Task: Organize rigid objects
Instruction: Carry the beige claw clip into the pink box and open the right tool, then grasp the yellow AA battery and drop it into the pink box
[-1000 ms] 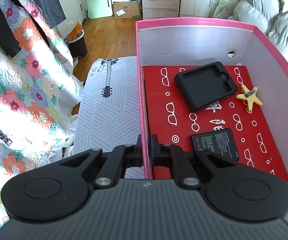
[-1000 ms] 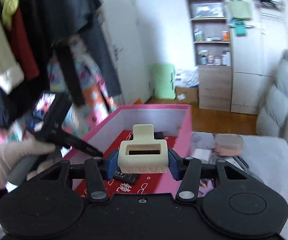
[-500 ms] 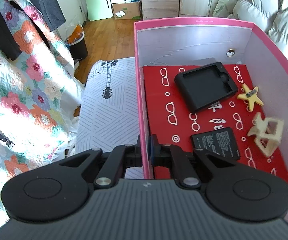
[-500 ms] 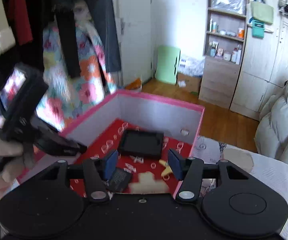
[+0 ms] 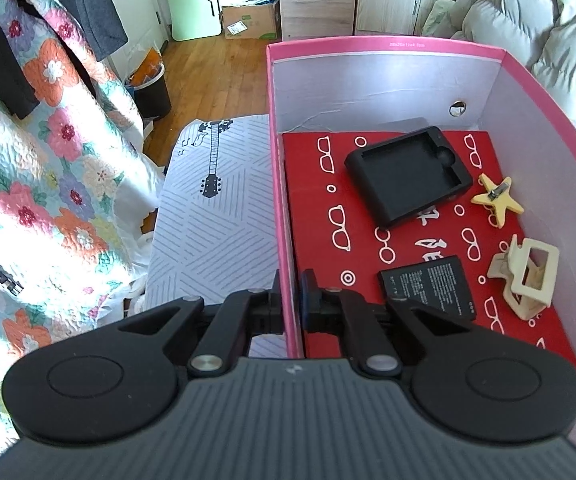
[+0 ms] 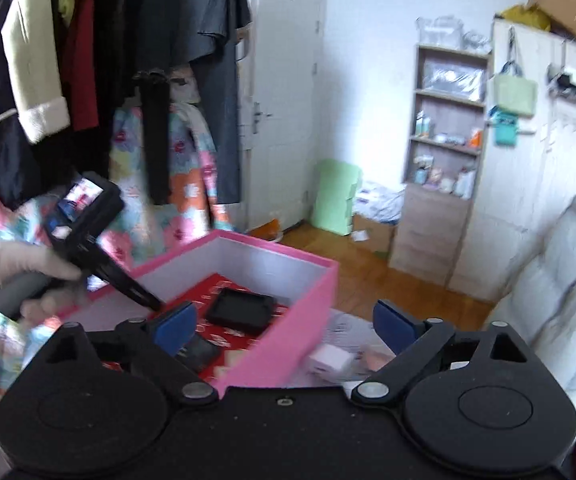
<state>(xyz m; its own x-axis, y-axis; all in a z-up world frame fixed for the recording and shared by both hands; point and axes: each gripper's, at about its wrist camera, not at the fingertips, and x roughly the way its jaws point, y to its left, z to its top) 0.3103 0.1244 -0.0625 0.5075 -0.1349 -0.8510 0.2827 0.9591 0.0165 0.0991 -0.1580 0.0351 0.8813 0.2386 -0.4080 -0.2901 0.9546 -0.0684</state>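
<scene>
My left gripper [image 5: 290, 296] is shut on the left wall of the pink box [image 5: 388, 46]. On the box's red floor lie a black tray [image 5: 408, 176], a yellow star clip [image 5: 496, 200], a black battery [image 5: 428, 284] and a cream claw clip [image 5: 526, 276] against the right wall. My right gripper [image 6: 284, 324] hovers above the box's near corner [image 6: 288, 344]. Its jaws are opening wide, with nothing held between the blue pads [image 6: 394, 324]. A gloved hand [image 6: 8, 268] holds the left gripper at the box's far side.
A small white cube [image 6: 330, 362] and a pinkish object [image 6: 376, 358] lie on the guitar-print cloth [image 5: 212, 216] to the right of the box. A floral quilt [image 5: 48, 184] and hanging clothes [image 6: 88, 60] stand left; a pale sofa [image 6: 560, 300] is right.
The right gripper let go of the cream claw clip, which now lies in the box by the right wall. Its jaws spread wide and it drew back and upward. The left gripper kept still.
</scene>
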